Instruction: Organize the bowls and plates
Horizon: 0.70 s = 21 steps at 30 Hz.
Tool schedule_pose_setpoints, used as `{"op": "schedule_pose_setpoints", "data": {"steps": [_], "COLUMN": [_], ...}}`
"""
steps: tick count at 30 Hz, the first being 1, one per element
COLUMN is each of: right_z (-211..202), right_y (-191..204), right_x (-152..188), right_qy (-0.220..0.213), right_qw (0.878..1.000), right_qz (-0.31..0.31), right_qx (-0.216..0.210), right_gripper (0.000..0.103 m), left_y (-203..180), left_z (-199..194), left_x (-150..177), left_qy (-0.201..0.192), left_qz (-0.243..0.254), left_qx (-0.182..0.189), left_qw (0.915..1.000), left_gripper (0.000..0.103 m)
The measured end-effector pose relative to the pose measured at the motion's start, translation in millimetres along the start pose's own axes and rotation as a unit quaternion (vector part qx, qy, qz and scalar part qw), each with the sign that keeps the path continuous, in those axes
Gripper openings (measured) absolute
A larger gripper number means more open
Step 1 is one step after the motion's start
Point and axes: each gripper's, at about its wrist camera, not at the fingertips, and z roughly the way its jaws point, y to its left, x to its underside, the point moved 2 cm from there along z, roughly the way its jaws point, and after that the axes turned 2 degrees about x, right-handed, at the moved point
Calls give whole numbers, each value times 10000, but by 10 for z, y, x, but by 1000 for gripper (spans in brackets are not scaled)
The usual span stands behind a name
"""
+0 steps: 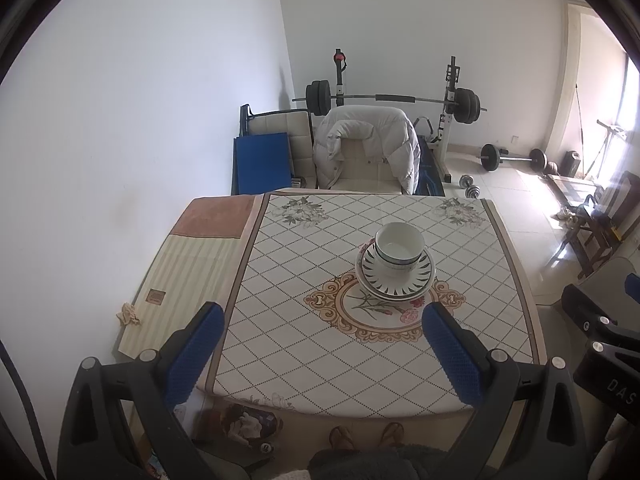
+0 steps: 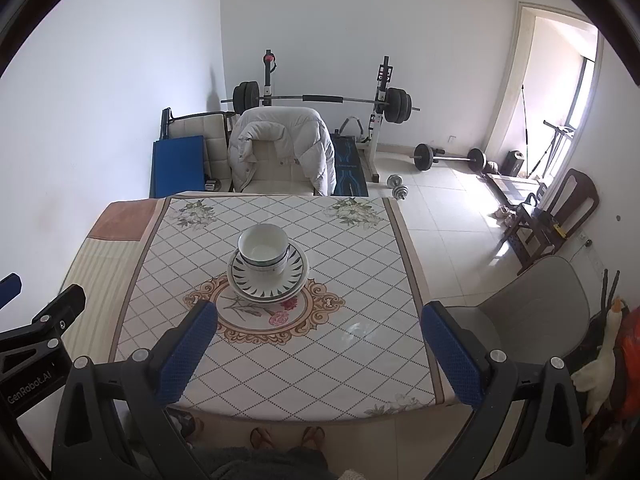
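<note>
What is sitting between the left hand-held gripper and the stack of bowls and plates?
Nothing visible. Only bare tablecloth lies between the open left hand-held gripper and the stack of bowls and plates, which sits ahead, near the table's middle.

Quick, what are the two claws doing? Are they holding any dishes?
Left gripper: open, holding nothing, above the table's near edge.
Right gripper: open, holding nothing.
The bowls sit stacked on the plates, untouched.

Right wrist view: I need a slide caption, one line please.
Both grippers, right and left, open and empty above a table bearing stacked bowls on plates.
</note>
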Motion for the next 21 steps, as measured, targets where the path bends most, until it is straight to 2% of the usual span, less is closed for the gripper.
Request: {"op": "schedule_pose_setpoints", "data": {"steps": [21], "right_z": [3], "right_y": [-5], "right_x": [43], "right_qy": [4], "right_qw": [10000], "right_qz": [17], "right_qx": [-34], "right_gripper": [103], "left_y": [29], "left_z": [9], "left_x": [8], "left_qy": [3], "left_qz": [-18], "left_qx": [-34], "left_qw": [10000], "left_gripper": [102]}}
